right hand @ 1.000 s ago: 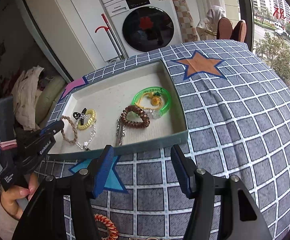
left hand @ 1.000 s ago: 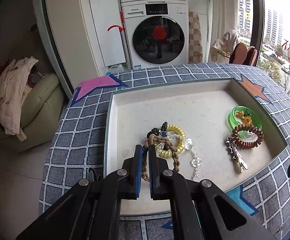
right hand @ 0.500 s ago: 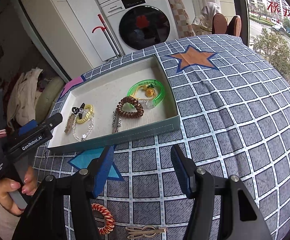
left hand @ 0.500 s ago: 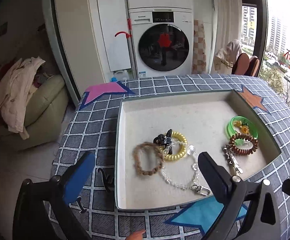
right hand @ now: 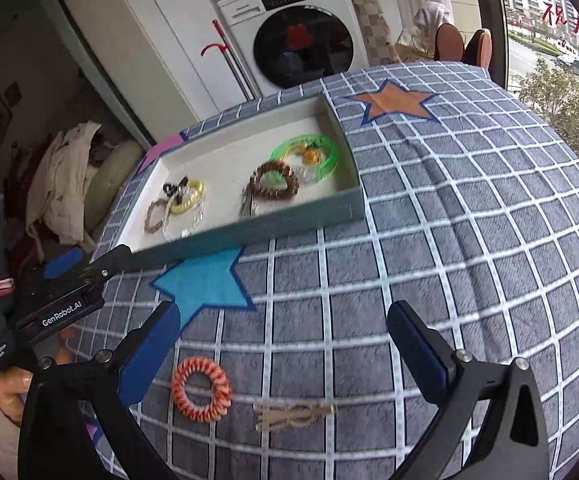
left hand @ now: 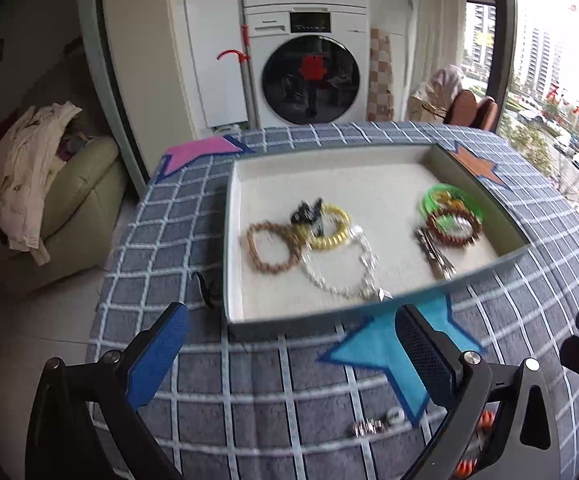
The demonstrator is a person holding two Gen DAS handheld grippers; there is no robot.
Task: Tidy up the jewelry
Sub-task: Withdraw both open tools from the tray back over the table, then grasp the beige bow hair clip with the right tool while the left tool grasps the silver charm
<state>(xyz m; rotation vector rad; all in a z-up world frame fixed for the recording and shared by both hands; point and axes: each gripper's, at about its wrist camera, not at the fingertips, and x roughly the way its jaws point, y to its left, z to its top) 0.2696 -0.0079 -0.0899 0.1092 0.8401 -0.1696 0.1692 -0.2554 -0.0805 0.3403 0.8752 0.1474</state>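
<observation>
Both my grippers, left (left hand: 289, 354) and right (right hand: 283, 344), gape wide with nothing between their blue textured pads. Shallow tray (left hand: 231, 240) holds a braided brown band (left hand: 271, 248), yellow coil, clear bead chain (blurred); orange spiral tie (right hand: 201, 388) and tan clip (right hand: 293, 414) lie outside it on the checked fleece cloth (right hand: 469, 240).
</observation>
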